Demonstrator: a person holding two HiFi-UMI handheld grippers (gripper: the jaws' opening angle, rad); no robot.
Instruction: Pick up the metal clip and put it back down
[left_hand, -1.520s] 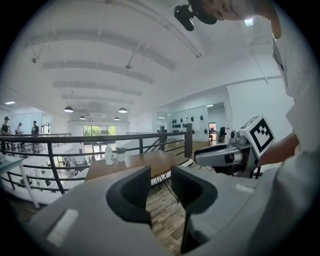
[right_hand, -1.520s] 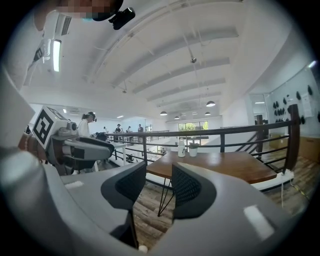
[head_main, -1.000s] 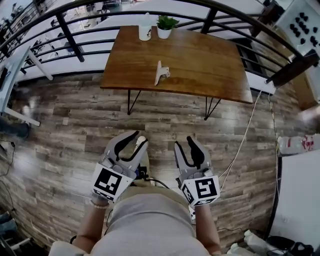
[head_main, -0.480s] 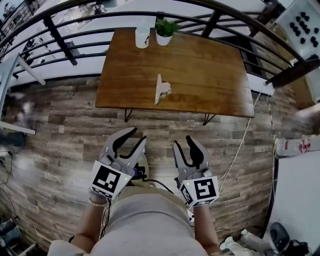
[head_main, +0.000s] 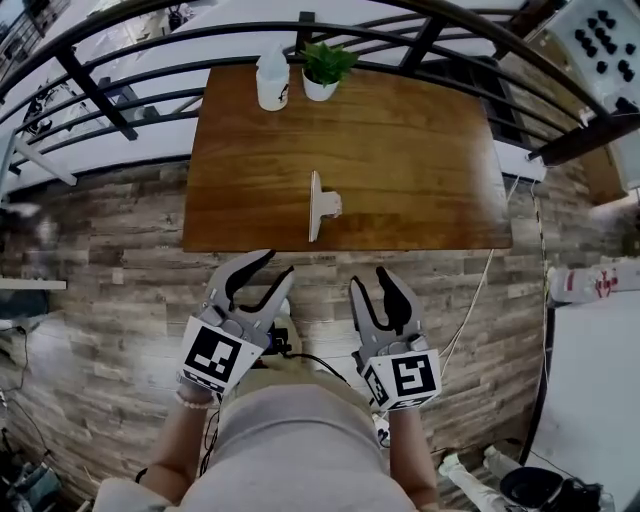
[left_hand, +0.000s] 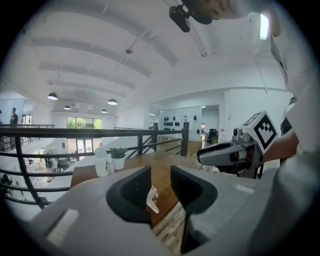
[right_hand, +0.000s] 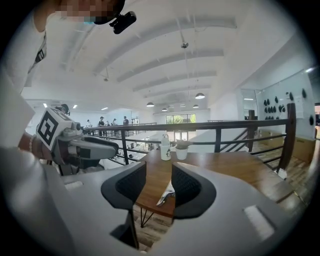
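Nothing is done yet: the clip lies on the table, well ahead of both grippers. The left gripper and right gripper gape empty, so pickup and set-down are both left.

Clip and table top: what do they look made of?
The clip looks like bare metal: pale silver-grey with a dull shine. The table top looks like wood, warm brown with streaky grain and a smooth sheen. It could be veneer.
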